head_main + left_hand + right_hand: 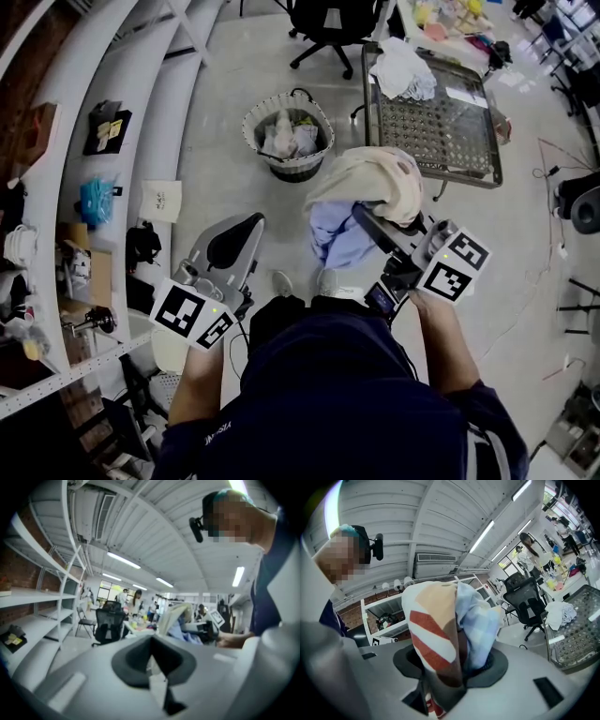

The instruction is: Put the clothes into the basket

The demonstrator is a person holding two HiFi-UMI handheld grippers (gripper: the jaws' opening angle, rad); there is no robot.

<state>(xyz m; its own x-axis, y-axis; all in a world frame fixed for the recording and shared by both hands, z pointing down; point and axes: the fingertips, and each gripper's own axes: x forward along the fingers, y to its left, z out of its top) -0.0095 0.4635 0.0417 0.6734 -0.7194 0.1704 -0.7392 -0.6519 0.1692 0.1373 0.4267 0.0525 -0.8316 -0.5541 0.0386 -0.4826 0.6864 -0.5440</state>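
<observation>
Item, far left: white shelving [141, 112] carrying small oddments. Item: my left gripper [234, 246], held out in front of me with its jaws brought together and nothing between them. Item: basket [255, 127], round, with pale openwork sides, standing on the floor ahead of me; a few light garments already lie in it. Item: clothes [375, 183], a bunched bundle of two pieces, held up in the air nearer to me than the basket and to its right, clear of the rim. One piece is cream with broad orange, red and brown bands; the other is pale blue with a faint check, hanging below and to the left of the cream one. Item: my right gripper [364, 217], jaws partly spread and clamped on that bundle, the cloth filling the gap and spilling over both pads. Item, far right: metal mesh tray [441, 131] on legs, with a crumpled white cloth [403, 70] on its far end
</observation>
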